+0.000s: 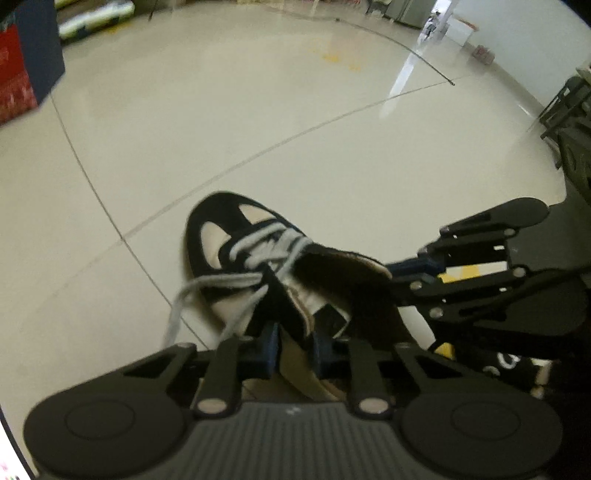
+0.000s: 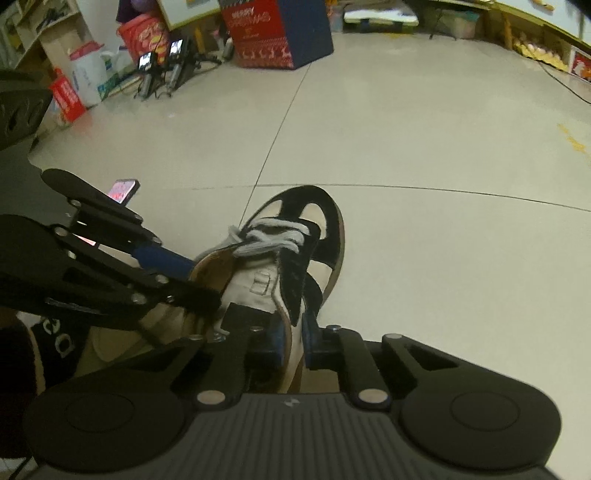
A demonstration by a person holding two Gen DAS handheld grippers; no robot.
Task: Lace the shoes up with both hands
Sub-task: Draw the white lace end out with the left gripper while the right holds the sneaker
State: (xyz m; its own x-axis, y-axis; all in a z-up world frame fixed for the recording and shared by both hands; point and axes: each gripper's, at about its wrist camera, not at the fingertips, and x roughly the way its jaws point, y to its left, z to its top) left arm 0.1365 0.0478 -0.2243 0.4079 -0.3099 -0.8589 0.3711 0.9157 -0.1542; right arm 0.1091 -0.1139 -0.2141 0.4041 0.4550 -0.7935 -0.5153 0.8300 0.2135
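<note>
A black-and-cream shoe [image 1: 236,254] stands on the pale tiled floor [image 1: 258,122], toe pointing to about 11 o'clock in the left wrist view and about 1 o'clock in the right wrist view. Its grey laces [image 1: 258,247] cross the front eyelets; 1 loose end [image 1: 177,310] trails off toward 7 o'clock on the shoe's left side.

The left gripper [image 1: 293,347] sits at 6 o'clock of its own view, jaws narrow, the blue pads [image 1: 267,350] pressed on the rim of the shoe's left collar flap [image 1: 291,325]. The right gripper [image 2: 293,343] has its jaws narrow too — its pads clamp the cream edge of the shoe's right side [image 2: 291,354], just behind the black strip.

Each gripper shows in the other's camera: the right one at 3 o'clock of the left view, the left one at 9 o'clock of the right view, tips at the shoe opening.

At 12 o'clock of the right view stands a red and navy Christmas box [image 2: 277,33].
</note>
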